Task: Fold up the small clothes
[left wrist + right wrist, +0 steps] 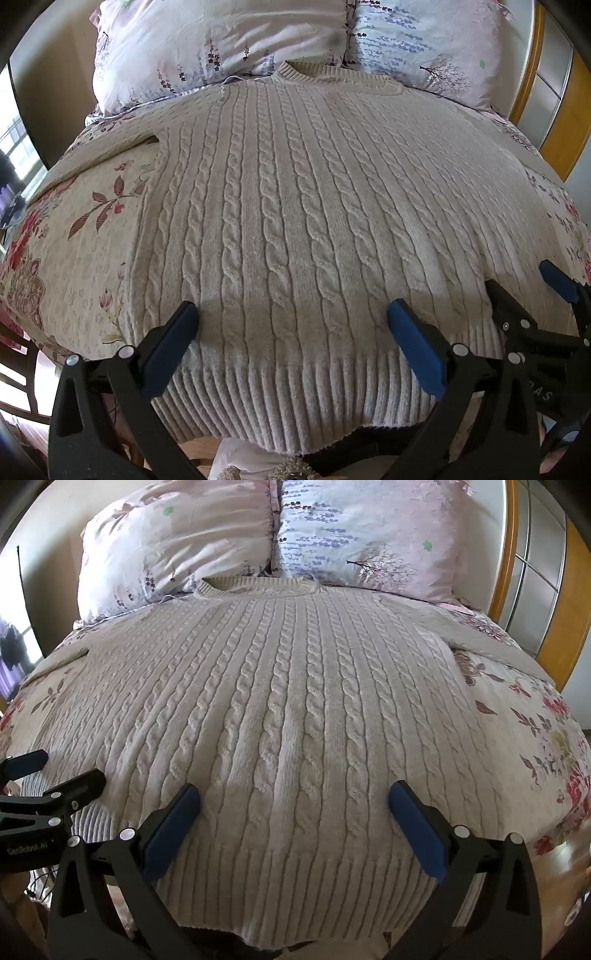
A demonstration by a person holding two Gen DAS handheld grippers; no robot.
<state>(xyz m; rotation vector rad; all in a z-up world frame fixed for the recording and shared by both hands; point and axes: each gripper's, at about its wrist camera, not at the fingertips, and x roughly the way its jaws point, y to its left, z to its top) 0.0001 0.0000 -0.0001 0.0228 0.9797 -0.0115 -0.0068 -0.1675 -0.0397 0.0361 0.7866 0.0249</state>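
A cream cable-knit sweater (295,192) lies flat and face up on the bed. Its collar (310,72) is at the far end by the pillows and its ribbed hem (295,398) is nearest me. In the right wrist view the sweater (295,686) spreads its right sleeve (480,637) out sideways. My left gripper (291,314) hangs open over the hem's left half, nothing between its blue pads. My right gripper (295,794) is open over the hem's right half. Each shows in the other's view: the right gripper (528,284) and the left gripper (55,770).
Two floral pillows (207,44) (424,44) stand against the headboard end. The flowered bedspread (74,229) shows on both sides of the sweater. A wooden-framed wardrobe (561,140) is at the right, and a dark chair (18,369) at the near left by a window.
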